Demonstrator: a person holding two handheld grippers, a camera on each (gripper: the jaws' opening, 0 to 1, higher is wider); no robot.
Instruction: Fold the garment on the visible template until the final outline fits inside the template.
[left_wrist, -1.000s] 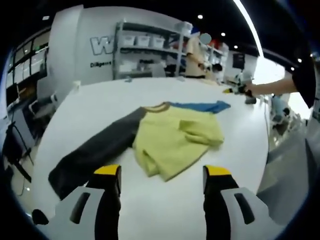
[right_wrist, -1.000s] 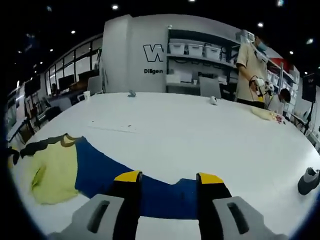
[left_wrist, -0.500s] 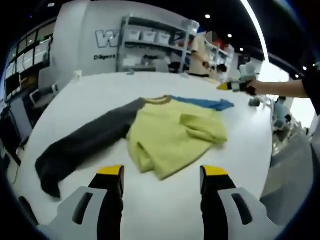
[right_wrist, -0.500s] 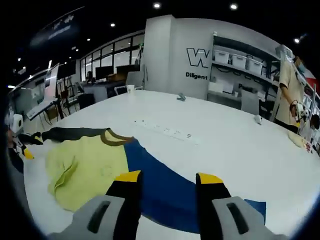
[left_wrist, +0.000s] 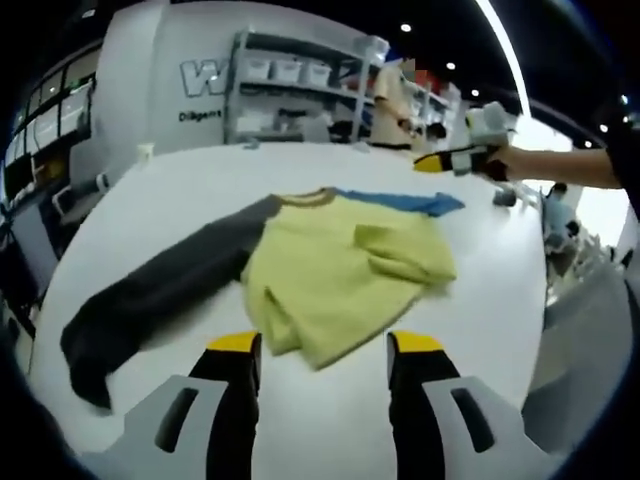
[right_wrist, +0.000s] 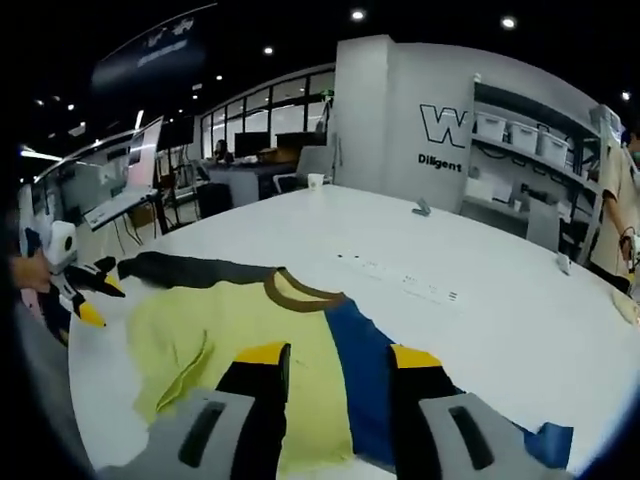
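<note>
White tabletop (left_wrist: 150, 200) runs back to shelving holding storage bins (left_wrist: 290, 72) (contents too small to tell), and over it the left gripper (left_wrist: 320, 347) hovers with jaws parted and empty, the garment (left_wrist: 330, 275) lying just ahead of its tips, yellow body nearest. From there the dark sleeve (left_wrist: 150, 300) stretches away to that view's left and the blue sleeve (left_wrist: 400, 203) to the far side, so the long axis runs sleeve to sleeve. The right gripper (right_wrist: 330, 355), also agape and holding nothing, hangs over the blue sleeve and yellow body, and seems equally close; no template outline is discernible.
</note>
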